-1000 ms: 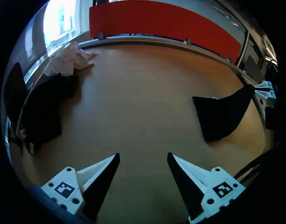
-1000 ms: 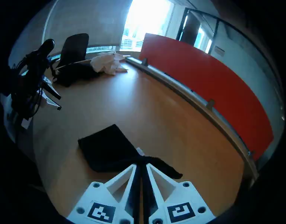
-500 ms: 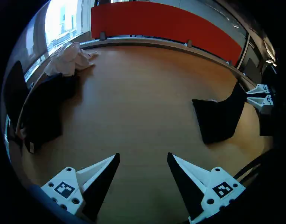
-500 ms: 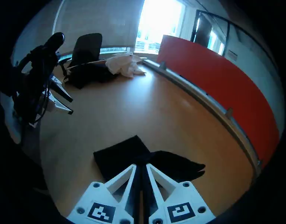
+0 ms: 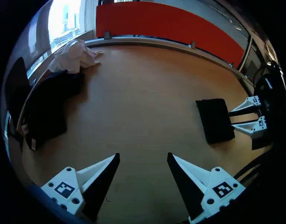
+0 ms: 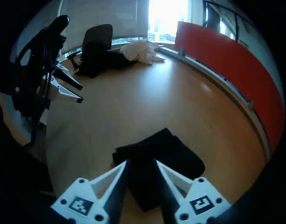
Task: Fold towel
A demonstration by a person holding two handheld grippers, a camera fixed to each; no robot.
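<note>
A black towel (image 5: 214, 120) lies flat on the wooden table (image 5: 143, 93) as a folded rectangle. In the left gripper view my right gripper (image 5: 231, 119) sits at the towel's right edge with its fingers apart. In the right gripper view that gripper (image 6: 141, 162) stands open low over the near part of the towel (image 6: 161, 153), and the dark cloth shows in the gap between the fingers. My left gripper (image 5: 143, 156) is open over bare wood with nothing between its fingers, well to the left of the towel. It also appears at the left of the right gripper view (image 6: 81, 94), held by a hand.
A pile of white cloth (image 5: 74, 56) and a dark heap (image 5: 49, 104) lie at the table's far left corner, next to a black office chair (image 6: 100, 37). A red partition (image 5: 169, 24) runs along the table's far edge.
The right gripper brought the lifted towel edge down, so the towel went from raised and draped to flat and folded. Its fingers went from shut to open. The left gripper stayed put.
</note>
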